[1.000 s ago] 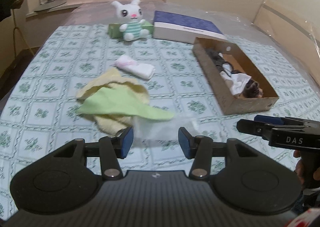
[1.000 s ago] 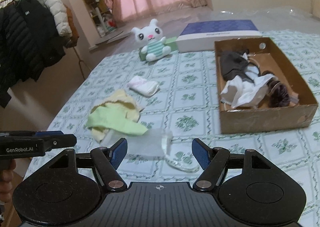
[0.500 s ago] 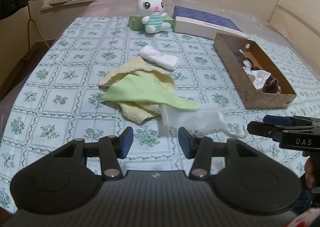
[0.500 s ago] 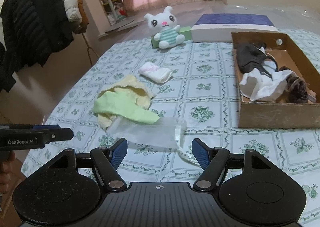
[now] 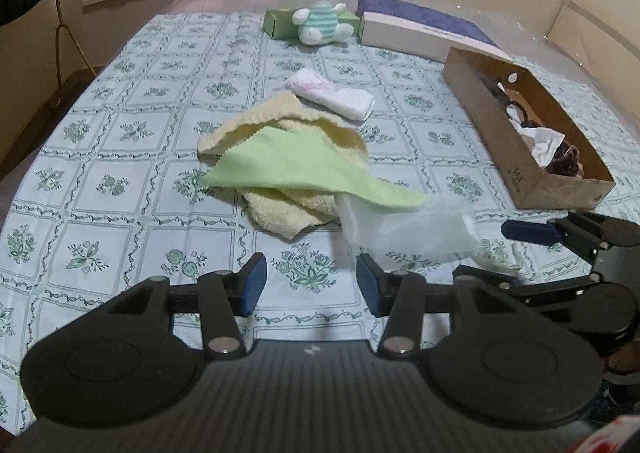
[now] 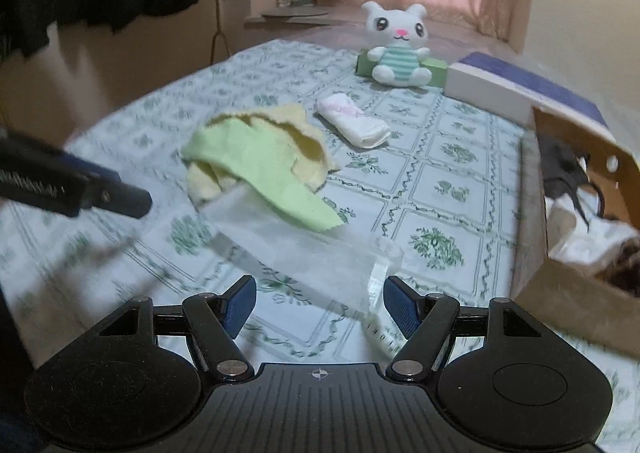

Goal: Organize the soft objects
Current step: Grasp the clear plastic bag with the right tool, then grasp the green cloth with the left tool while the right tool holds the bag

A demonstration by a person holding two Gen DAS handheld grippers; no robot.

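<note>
Green cloth draped over yellow towel, long axis running toward cardboard box, left gripper and right gripper fingers spread, empty.

A bed covered by a pale sheet with green floral squares carries, just ahead of both grippers, a translucent plastic bag. Beyond it lies a crumpled yellow towel, farther off a folded white cloth, and to their right an open brown cardboard box.

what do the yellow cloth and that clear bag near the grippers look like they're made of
Yellow cloth: looks like terry towelling, with a nubby, matte pile and thick soft folds. Clear bag: probably thin plastic film, translucent, since the tablecloth pattern shows through, with a faint sheen.
</note>
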